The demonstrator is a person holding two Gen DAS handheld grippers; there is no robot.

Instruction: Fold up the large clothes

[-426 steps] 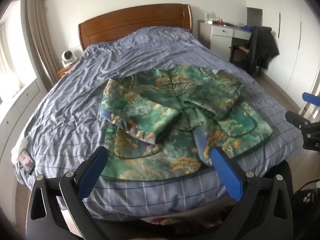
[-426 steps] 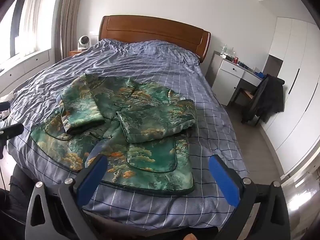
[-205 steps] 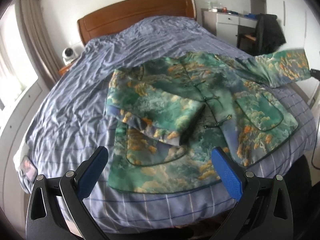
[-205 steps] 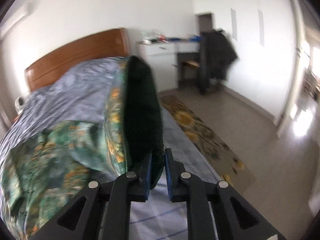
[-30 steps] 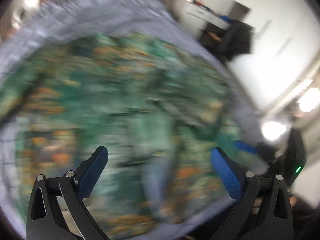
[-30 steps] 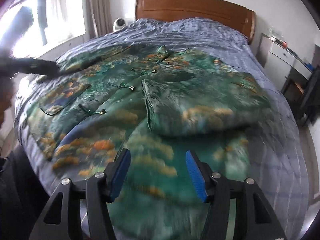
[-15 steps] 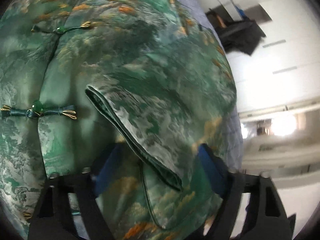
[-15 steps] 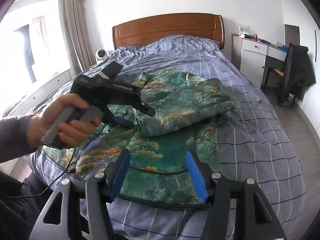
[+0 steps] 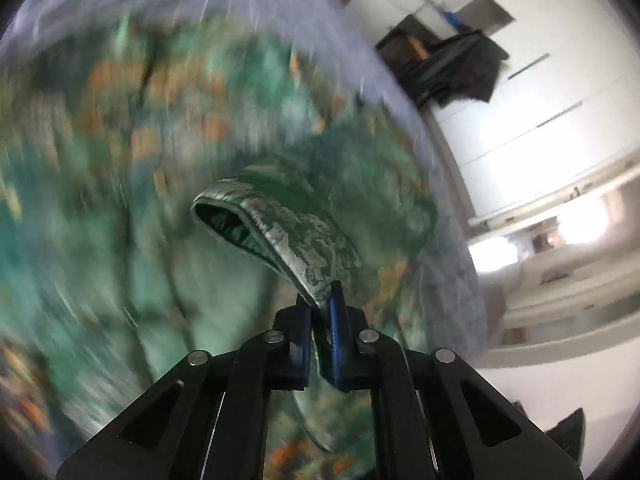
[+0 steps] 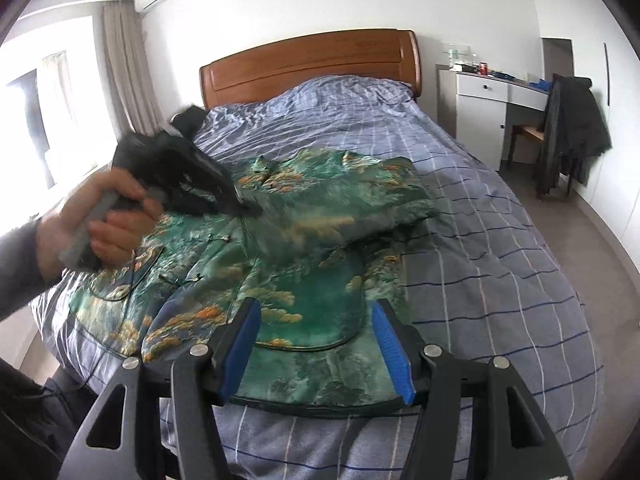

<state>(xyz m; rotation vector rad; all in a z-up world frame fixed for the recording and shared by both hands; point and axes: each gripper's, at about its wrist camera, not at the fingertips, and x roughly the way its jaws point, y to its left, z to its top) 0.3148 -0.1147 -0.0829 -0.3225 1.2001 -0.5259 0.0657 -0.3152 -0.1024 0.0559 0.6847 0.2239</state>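
Observation:
A green patterned jacket [image 10: 320,216] with orange and white print lies spread on the bed, its right sleeve folded across the chest. My left gripper [image 9: 320,304] is shut on the cuff of that sleeve [image 9: 280,232] and lifts it off the jacket; the rest of that view is blurred. It also shows in the right wrist view [image 10: 244,208], held by a hand over the jacket's middle. My right gripper [image 10: 316,344] is open and empty, above the jacket's near hem [image 10: 320,396].
The bed [image 10: 500,280] has a blue checked cover and a wooden headboard [image 10: 312,68]. A white desk [image 10: 492,92] and a chair with a dark coat [image 10: 572,132] stand at the right. A window and curtain [image 10: 120,72] are at the left.
My left gripper has closed on the folded sleeve's cuff and raised it. My right gripper has stayed open and moved slightly nearer the hem.

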